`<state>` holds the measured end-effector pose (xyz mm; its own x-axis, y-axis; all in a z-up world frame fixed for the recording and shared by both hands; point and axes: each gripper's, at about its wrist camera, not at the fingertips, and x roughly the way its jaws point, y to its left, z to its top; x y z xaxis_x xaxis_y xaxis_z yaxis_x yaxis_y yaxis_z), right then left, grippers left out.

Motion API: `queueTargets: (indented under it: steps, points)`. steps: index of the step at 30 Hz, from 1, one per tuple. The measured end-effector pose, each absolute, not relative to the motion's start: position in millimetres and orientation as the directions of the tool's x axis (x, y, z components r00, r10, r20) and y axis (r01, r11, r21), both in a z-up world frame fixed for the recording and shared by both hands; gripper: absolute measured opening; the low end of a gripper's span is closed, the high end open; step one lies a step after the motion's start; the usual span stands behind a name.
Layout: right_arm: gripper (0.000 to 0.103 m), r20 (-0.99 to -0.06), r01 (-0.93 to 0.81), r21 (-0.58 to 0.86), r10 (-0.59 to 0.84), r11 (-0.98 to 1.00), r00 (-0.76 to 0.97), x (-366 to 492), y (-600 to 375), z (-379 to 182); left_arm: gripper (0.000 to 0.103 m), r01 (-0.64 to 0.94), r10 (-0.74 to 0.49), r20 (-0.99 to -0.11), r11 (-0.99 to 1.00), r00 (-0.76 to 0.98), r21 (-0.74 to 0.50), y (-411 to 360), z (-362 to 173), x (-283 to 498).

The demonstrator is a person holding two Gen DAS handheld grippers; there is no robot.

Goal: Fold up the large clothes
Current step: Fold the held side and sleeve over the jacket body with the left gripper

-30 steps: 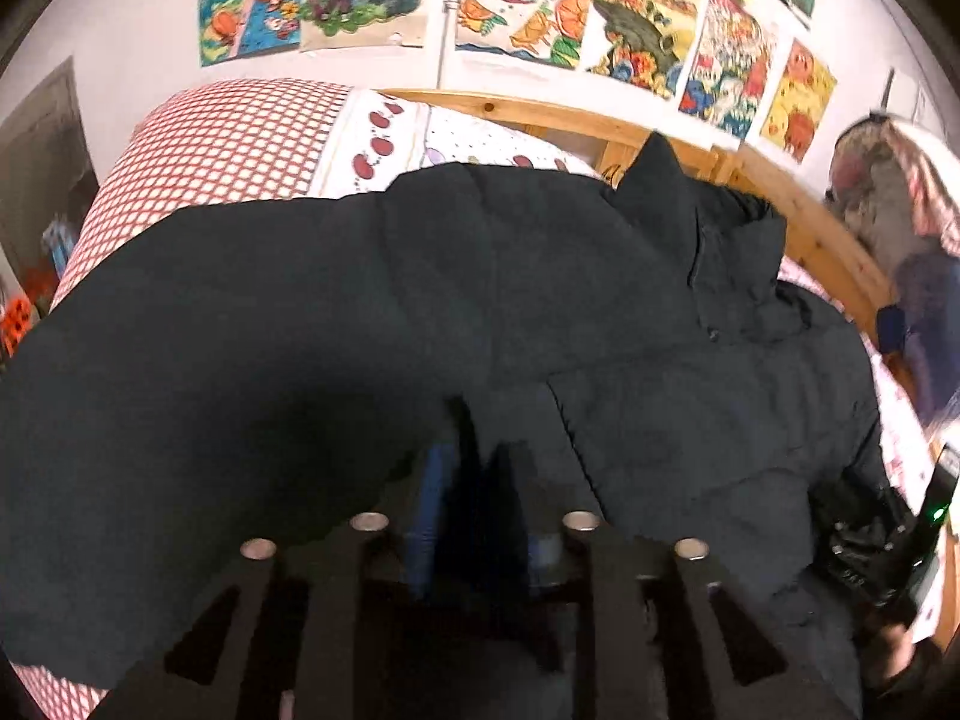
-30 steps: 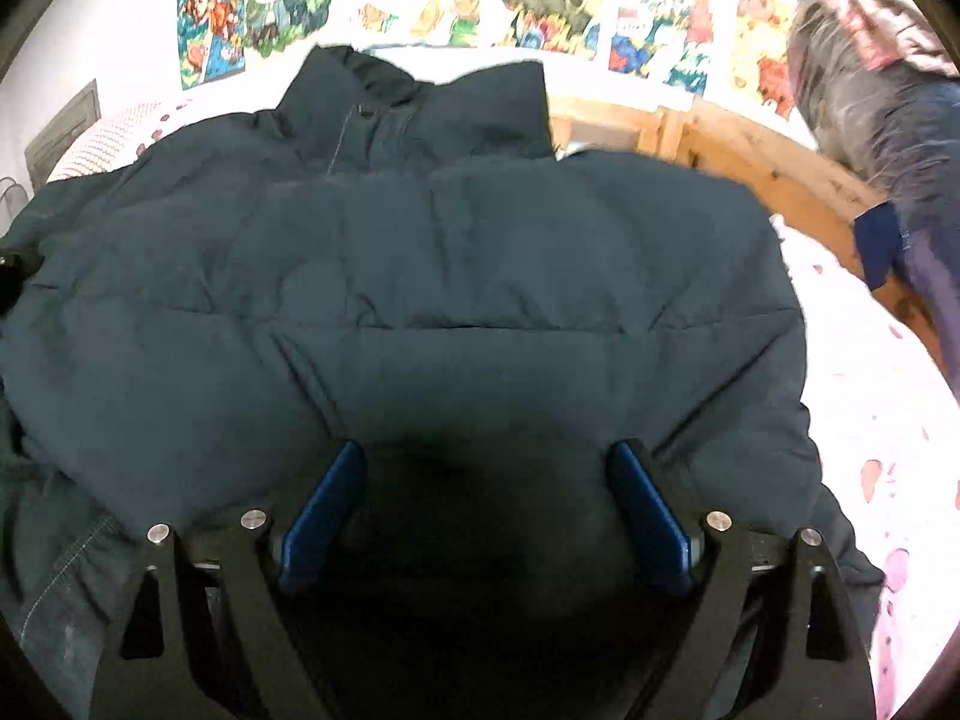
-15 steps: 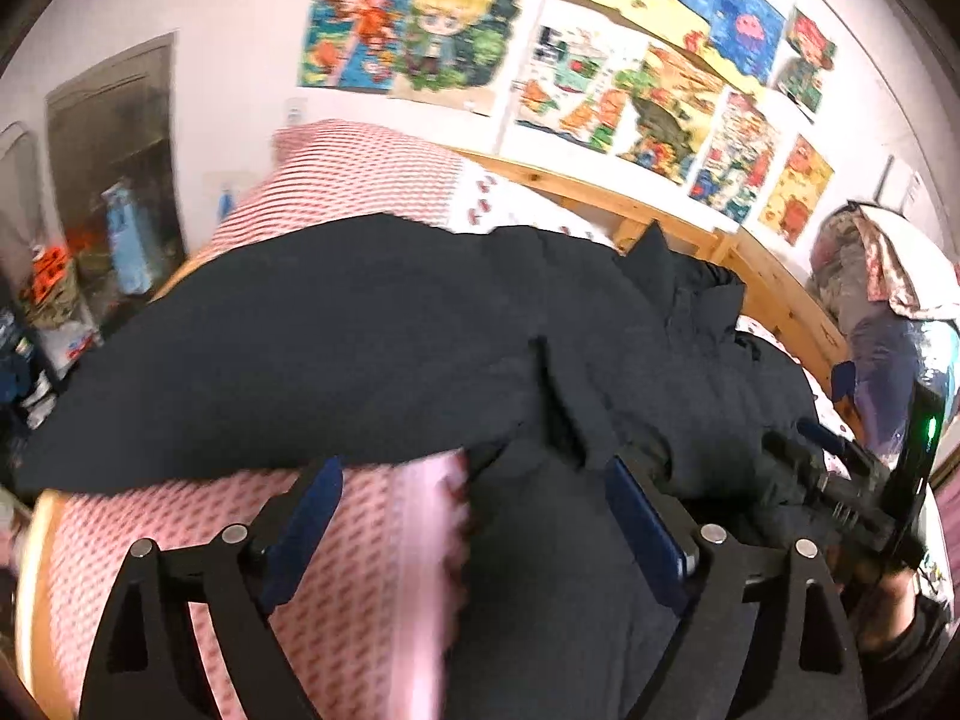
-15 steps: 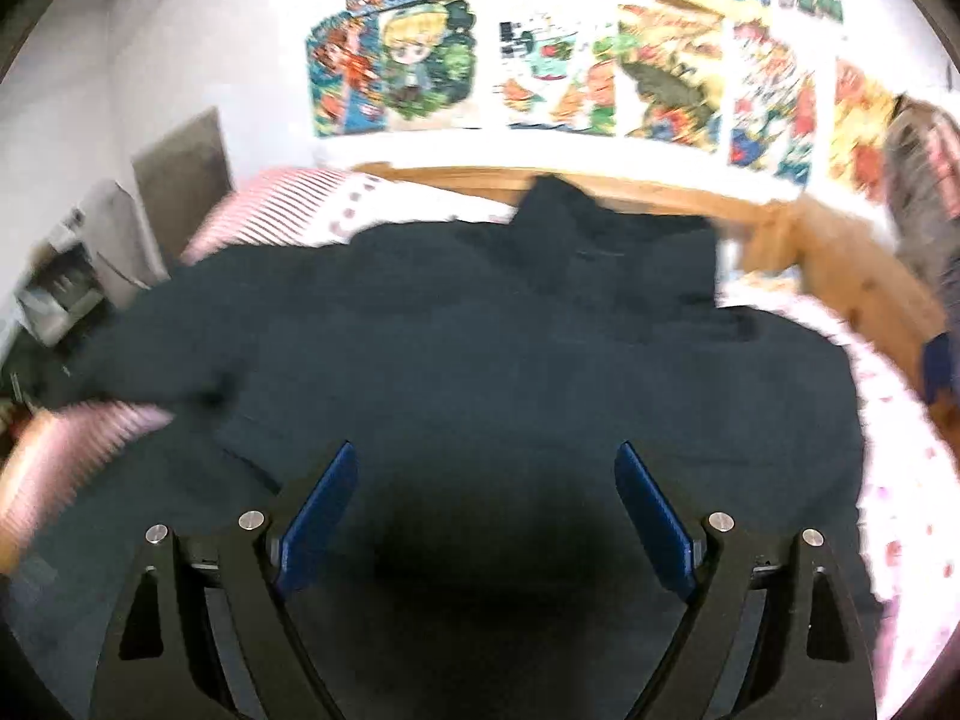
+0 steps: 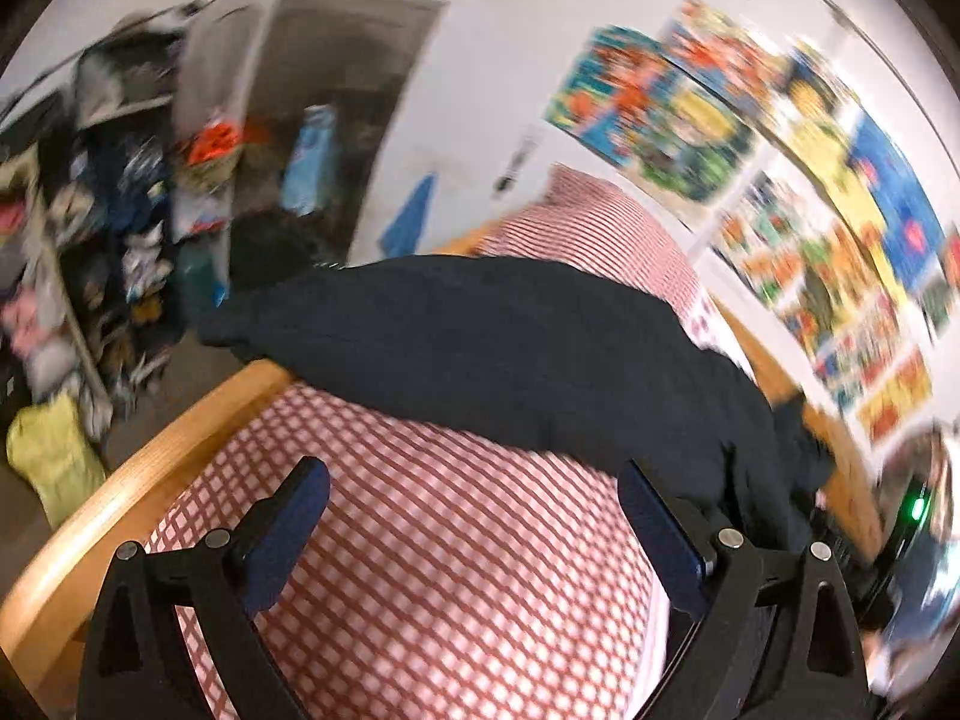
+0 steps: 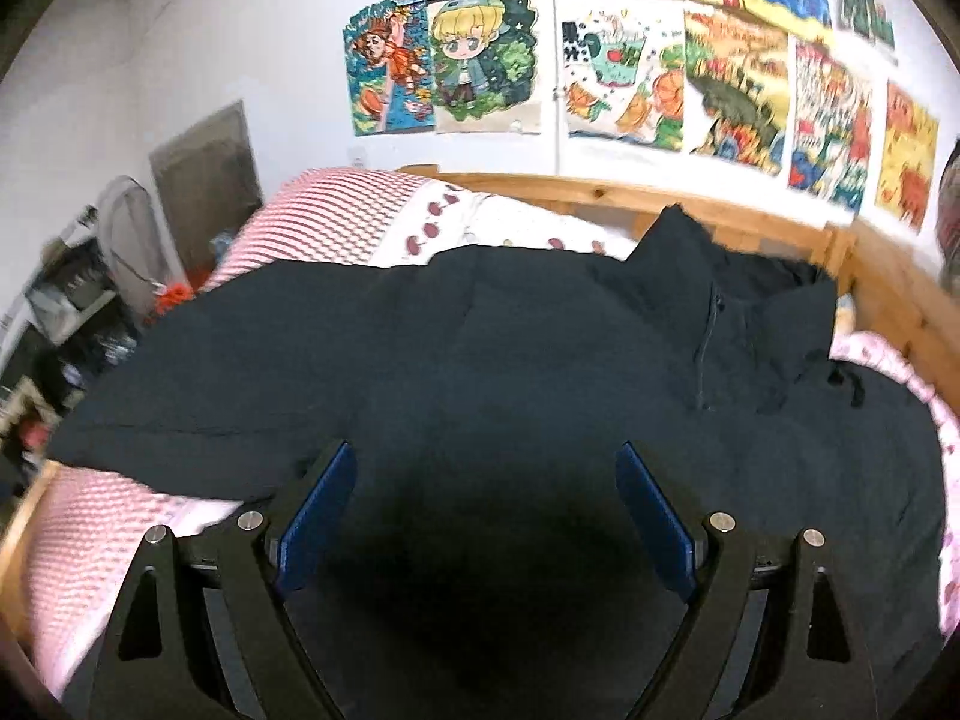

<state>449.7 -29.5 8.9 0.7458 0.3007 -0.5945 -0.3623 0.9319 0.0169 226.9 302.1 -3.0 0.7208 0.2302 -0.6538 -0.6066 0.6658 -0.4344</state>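
Dark jacket (image 6: 480, 360) on bed, left gripper (image 5: 474, 516) and right gripper (image 6: 486, 504) wide apart, empty

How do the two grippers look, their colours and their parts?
Both look alike. The left gripper has a black frame with triangular cut-outs, round silver screws and two fingers lined with blue pads. The right gripper has the same black frame, silver screws and blue-padded fingers. No cables or markings show.

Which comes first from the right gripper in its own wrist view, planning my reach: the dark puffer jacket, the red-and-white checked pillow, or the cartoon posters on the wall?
1. Dark puffer jacket: spread directly under the open right gripper.
2. Red-and-white checked pillow: beyond the jacket, upper left.
3. Cartoon posters: farthest, on the wall above the wooden bed frame.
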Motion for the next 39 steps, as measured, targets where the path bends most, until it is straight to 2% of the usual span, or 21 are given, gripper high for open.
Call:
queueTargets:
  steps: [4, 10, 15, 18, 22, 26, 33, 39]
  points:
    - [0.085, -0.612, -0.321, -0.046, 0.227, 0.946, 0.758, 467, -19, 0, 0.097, -0.642, 0.226, -0.657, 0.578, 0.719, -0.504, 322, -21, 237]
    - [0.086, -0.702, -0.327, -0.016, 0.222, 0.945, 0.677, 493, -11, -38, 0.096, -0.688, 0.225, -0.684, 0.488, 0.694, -0.538, 332, -48, 252]
    - [0.092, -0.686, -0.324, -0.017, 0.225, 0.946, 0.692, 484, -9, -53, 0.092, -0.707, 0.234, -0.684, 0.415, 0.691, -0.572, 333, -70, 253]
    - [0.092, -0.681, -0.327, -0.023, 0.225, 0.945, 0.697, 482, -10, -56, 0.082, -0.711, 0.259, -0.674, 0.404, 0.692, -0.575, 334, -73, 255]
    - [0.093, -0.683, -0.329, -0.012, 0.233, 0.944, 0.693, 485, -13, -60, 0.039, -0.694, 0.259, -0.658, 0.433, 0.707, -0.575, 333, -70, 261]
    - [0.094, -0.678, -0.33, -0.007, 0.238, 0.944, 0.695, 488, -15, -62, 0.017, -0.687, 0.308, -0.632, 0.495, 0.711, -0.532, 325, -54, 263]
    - [0.094, -0.671, -0.334, 0.068, 0.291, 0.94, 0.682, 483, -30, -46, 0.009, -0.634, 0.376, -0.541, 0.638, 0.752, -0.438, 305, 0, 272]
    - [0.094, -0.617, -0.289, 0.275, 0.399, 0.917, 0.678, 466, -91, 4, 0.008, -0.499, 0.346, -0.424, 0.799, 0.837, -0.334, 267, 73, 300]
